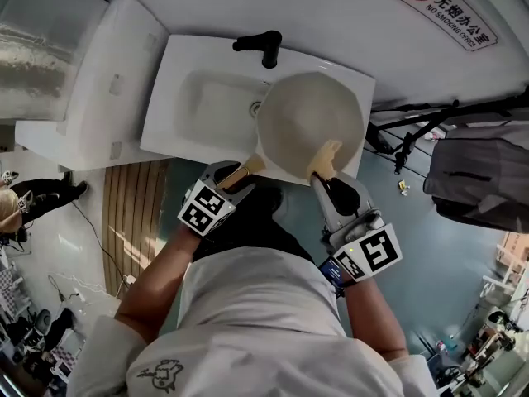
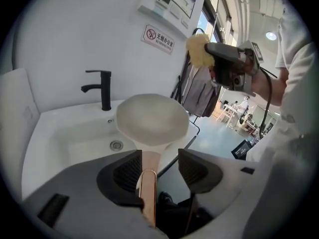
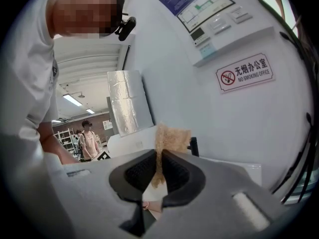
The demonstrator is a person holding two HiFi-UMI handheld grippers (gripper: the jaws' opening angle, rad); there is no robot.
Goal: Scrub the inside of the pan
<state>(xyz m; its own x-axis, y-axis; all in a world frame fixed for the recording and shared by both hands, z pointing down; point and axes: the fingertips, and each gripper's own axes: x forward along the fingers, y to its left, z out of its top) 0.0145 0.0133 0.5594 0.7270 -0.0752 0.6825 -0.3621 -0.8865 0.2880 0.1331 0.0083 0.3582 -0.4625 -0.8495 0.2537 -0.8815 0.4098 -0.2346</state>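
Noted left gripper (image 2: 159, 164) spread wide, pan (image 2: 152, 118) handle (image 2: 148, 183) lying between; right gripper (image 3: 159, 169) pinching sponge (image 3: 172, 138); pan over sink (image 2: 60, 133).

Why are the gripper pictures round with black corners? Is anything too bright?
Left gripper view: the wide lens bends everything into a circle with dark corners; the window above the right gripper glares white. Right gripper view: same round bending, ceiling lights glow. Head view: even light, bright patches on the wooden floor.

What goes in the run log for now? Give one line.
left gripper: open, handle between jaws | right gripper: shut on sponge | sponge: above pan, apart | pan: over sink | scrub: not begun
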